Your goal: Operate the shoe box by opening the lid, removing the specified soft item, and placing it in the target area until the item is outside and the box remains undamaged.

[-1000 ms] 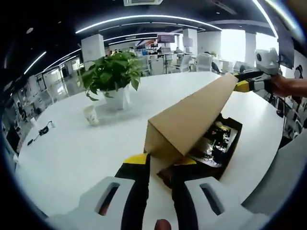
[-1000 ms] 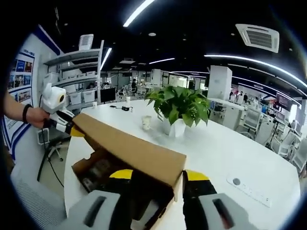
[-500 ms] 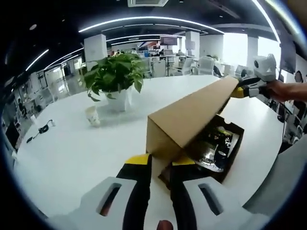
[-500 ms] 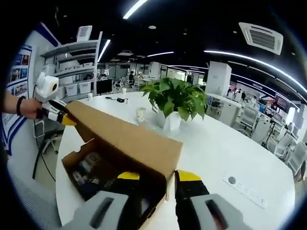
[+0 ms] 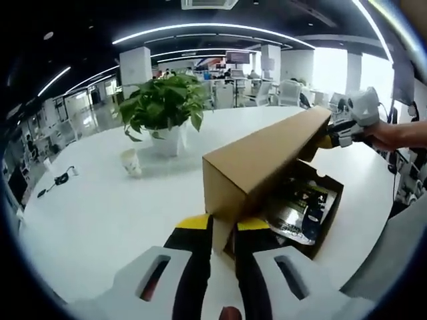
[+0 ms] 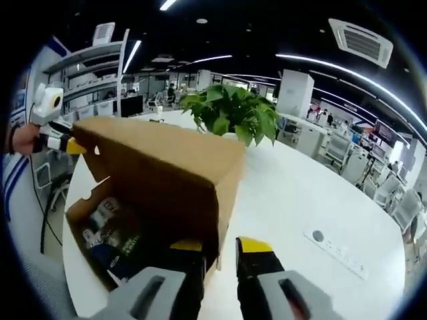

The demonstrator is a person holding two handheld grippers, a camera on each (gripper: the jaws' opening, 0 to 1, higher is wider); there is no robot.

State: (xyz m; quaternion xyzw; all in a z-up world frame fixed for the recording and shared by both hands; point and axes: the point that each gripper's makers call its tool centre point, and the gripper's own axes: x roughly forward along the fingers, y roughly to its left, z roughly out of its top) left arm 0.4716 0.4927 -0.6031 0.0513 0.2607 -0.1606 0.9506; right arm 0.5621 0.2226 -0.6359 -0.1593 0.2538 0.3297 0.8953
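The brown cardboard lid hangs lifted over the dark shoe box base, which rests on the white table. My left gripper is shut on the lid's near corner. At the far end, my right gripper, held by a hand, grips the other corner. In the right gripper view the lid tilts up above the box base. My right gripper is shut on its edge, and the left gripper holds the far corner. Glossy printed contents lie inside; I cannot tell which item is soft.
A potted green plant in a white pot and a paper cup stand on the table beyond the box. A flat socket strip lies on the table to the right. Office desks, chairs and shelves surround the table.
The lid has risen and tilted further off the base, exposing more of the contents. Both grippers keep their hold on its corners.
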